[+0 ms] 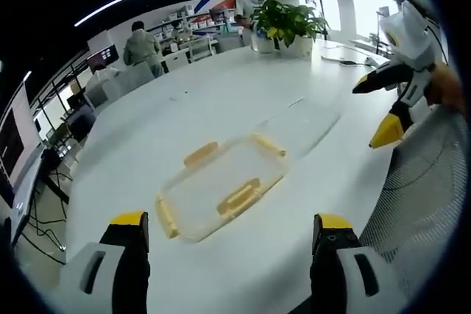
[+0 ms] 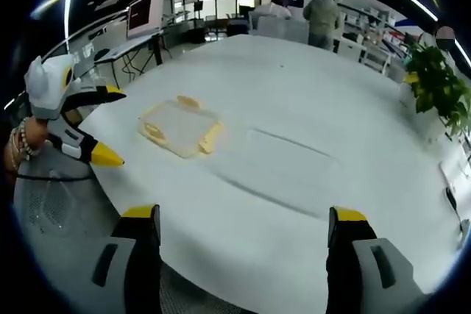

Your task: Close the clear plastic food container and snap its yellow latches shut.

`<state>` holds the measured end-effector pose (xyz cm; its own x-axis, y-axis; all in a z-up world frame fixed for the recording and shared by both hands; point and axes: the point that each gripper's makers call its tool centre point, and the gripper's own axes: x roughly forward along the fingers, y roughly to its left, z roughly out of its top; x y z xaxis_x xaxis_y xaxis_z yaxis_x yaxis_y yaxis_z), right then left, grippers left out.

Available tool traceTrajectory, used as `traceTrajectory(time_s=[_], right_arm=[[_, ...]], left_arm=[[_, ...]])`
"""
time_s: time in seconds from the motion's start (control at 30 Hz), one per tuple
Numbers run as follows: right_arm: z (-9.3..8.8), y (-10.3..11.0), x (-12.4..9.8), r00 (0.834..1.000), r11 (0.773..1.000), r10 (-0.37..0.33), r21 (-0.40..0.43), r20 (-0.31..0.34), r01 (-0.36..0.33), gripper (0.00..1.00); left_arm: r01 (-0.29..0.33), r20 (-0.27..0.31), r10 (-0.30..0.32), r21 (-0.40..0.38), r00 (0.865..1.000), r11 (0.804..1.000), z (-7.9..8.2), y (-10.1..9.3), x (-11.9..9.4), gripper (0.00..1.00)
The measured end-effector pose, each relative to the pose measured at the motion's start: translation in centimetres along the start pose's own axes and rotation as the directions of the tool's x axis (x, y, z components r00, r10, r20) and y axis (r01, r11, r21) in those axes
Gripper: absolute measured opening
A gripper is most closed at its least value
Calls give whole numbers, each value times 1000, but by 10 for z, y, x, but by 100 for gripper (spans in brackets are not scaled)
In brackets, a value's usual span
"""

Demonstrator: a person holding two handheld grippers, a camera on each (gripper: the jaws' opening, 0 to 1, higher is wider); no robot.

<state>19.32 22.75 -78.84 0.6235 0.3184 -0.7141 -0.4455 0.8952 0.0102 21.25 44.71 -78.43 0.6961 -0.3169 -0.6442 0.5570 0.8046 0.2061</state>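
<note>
**Both tongs open and clear of the container; closing not yet begun**

The left tongs (image 1: 228, 244) stood wide, jaws spread and empty, low over the near side of the white bench (image 1: 221, 93). Just ahead of them lay the yellow-latched piece (image 1: 219, 189), flat on the bench, with yellow latches (image 1: 239, 198) showing on its sides and none of them being pressed. A second clear, shallow piece (image 1: 298, 124), very hard to make out, lay just beyond it toward the plant; it looked like the container's other half, though which was lid and which was base could not be told. The right tongs (image 2: 243, 248) were also wide and empty, held back over the bench edge, with the yellow-latched piece well ahead and to the left in the right gripper view.

As a judgement, the task stood at its opening step: the two halves lay apart and nothing was gripped. The next move would call for taking one half by its rim, seating it squarely over the other, then pressing each latch down in turn, with the free tongs steadying the container.

Room was generous. The bench around the pieces was bare, and the potted plant (image 1: 288, 23) stood far off at the far end, with people beyond it. The nearest hazard was the rounded bench edge and the mesh chair (image 1: 423, 196) beside it.
</note>
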Motion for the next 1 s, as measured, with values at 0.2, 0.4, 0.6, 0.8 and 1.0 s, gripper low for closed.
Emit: traceTrajectory(time_s=[0.2, 0.4, 0.6, 0.8, 1.0], right_arm=[[-3, -3, 2, 1000, 1000, -6, 2, -16, 6, 91], [-3, -15, 0, 999, 996, -34, 80, 1, 34, 91], [-9, -18, 3, 998, 996, -53, 71, -39, 56, 91], [-11, -22, 4, 997, 993, -53, 100, -48, 57, 91], [5, -13, 4, 1000, 999, -6, 48, 23, 5, 89]], left_arm=[[26, 15, -26, -5, 1000, 1000, 5, -5, 1, 89], [37, 2, -37, -50, 999, 998, 2, -4, 2, 90], [81, 41, -76, -139, 996, 987, 10, -5, 2, 91], [114, 47, -109, -154, 993, 981, 12, -8, -1, 93], [167, 40, -163, -131, 986, 977, 12, -5, -1, 96]])
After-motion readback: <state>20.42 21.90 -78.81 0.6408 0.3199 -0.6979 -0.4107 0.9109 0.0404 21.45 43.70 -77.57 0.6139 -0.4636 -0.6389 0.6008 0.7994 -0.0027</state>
